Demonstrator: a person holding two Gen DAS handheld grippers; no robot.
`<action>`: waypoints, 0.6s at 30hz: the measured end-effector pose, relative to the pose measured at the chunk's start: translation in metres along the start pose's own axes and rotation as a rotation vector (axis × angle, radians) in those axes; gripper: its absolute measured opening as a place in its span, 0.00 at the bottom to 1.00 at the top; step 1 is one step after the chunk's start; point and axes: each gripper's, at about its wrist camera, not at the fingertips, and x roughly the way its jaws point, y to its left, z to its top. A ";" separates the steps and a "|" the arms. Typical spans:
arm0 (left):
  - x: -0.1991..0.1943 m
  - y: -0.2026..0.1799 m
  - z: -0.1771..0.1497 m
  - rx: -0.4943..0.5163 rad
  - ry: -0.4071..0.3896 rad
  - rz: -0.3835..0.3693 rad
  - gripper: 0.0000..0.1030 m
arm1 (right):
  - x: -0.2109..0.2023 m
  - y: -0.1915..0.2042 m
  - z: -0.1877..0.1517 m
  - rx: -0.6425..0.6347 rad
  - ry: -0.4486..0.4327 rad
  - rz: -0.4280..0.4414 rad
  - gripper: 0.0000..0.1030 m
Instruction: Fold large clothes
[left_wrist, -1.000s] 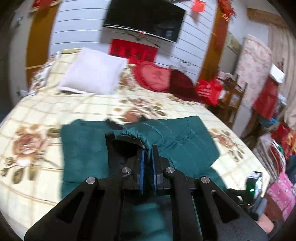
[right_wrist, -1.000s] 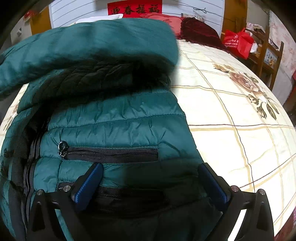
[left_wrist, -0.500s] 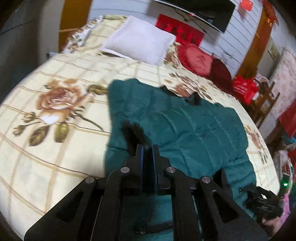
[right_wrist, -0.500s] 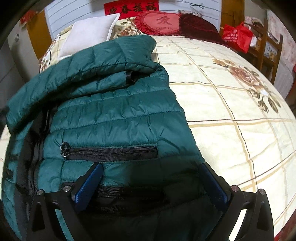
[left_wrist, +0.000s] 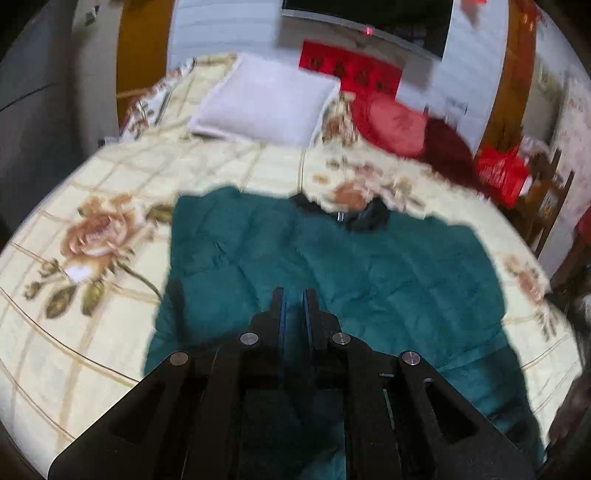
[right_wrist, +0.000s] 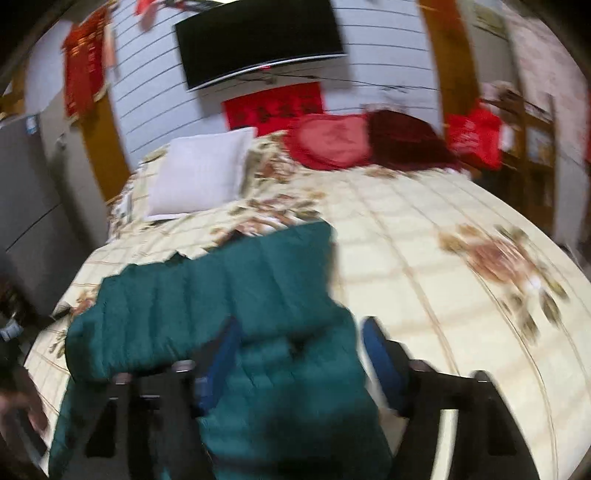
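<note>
In the left wrist view, the green padded jacket (left_wrist: 332, 266) lies spread on the bed (left_wrist: 92, 177), near its middle, with the dark collar (left_wrist: 364, 218) at the far side, toward the white pillow (left_wrist: 262, 103). The left gripper (left_wrist: 293, 295) is above the near part of the jacket. Its two blue-lined fingers (left_wrist: 279, 314) are almost pressed together, with only a thin gap, and I see no cloth between them. So this gripper seems to hold nothing now.

In the right wrist view, the picture is blurred by motion. The right gripper (right_wrist: 299, 350) is spread wide, and the near right edge of the jacket (right_wrist: 229, 295) lies between its fingers (right_wrist: 380, 354). I cannot tell if the pads touch the fabric. The jacket reaches away toward the pillow (right_wrist: 201, 173), and the flowered bedcover (right_wrist: 461, 258) is bare at the right.

I judge that the step in hand is to take a new hold for the next fold. To do it well, the right gripper should close on the full thickness of the edge, not only on the top layer, because this slippery padding can slide out. The left gripper should open first and take the matching edge, so both sides lift evenly.
</note>
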 end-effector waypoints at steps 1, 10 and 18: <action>0.008 0.000 -0.004 0.002 0.020 0.031 0.07 | 0.010 0.005 0.007 -0.015 0.004 0.014 0.52; 0.041 0.017 -0.044 0.029 0.077 0.101 0.08 | 0.133 0.010 -0.016 -0.175 0.296 0.084 0.50; 0.040 0.025 -0.047 -0.020 0.065 0.061 0.08 | 0.138 0.003 -0.006 -0.153 0.372 0.111 0.50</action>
